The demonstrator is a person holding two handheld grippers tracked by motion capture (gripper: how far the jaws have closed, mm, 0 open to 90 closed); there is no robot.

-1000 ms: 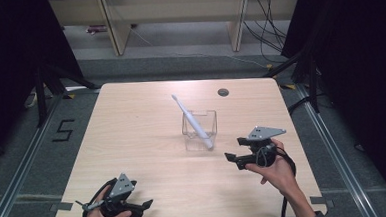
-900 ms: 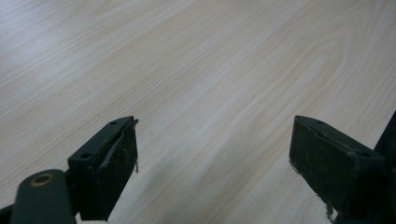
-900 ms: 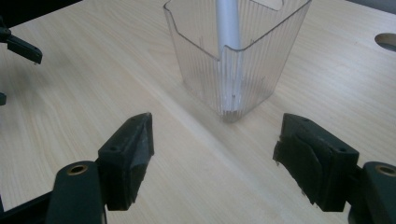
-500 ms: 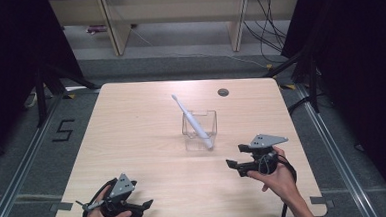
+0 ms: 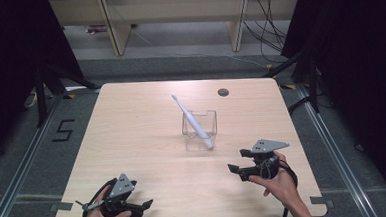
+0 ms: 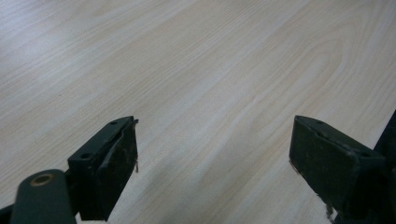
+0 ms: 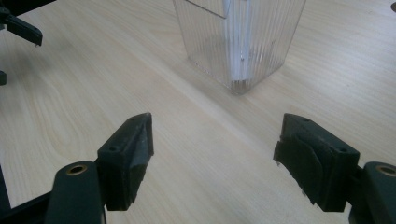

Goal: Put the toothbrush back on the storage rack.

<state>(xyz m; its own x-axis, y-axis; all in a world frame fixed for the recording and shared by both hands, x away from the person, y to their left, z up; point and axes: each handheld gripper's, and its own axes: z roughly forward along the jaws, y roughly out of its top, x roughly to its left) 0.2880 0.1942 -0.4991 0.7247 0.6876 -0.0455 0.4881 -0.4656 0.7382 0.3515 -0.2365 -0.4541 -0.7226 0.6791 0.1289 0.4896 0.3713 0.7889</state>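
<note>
A clear ribbed plastic cup (image 5: 200, 128) stands at the middle of the wooden table (image 5: 131, 121), with a white toothbrush (image 5: 189, 117) leaning in it, head up toward the far left. In the right gripper view the cup (image 7: 240, 39) rises just ahead of the jaws. My right gripper (image 5: 235, 169) is held open near the front right, a short way to the right of and nearer than the cup, with nothing between its jaws (image 7: 212, 154). My left gripper (image 5: 145, 205) rests open at the front left edge, its jaws over bare wood (image 6: 212, 172).
A dark round hole (image 5: 223, 92) sits in the table's far right part. Wooden shelving (image 5: 176, 19) and cables stand beyond the far edge. Metal floor rails (image 5: 24, 167) run along both sides. The left gripper's tip (image 7: 21, 28) appears far off in the right gripper view.
My right gripper has drawn back toward the front edge, away from the cup. The left gripper, the cup and the toothbrush have stayed put.
</note>
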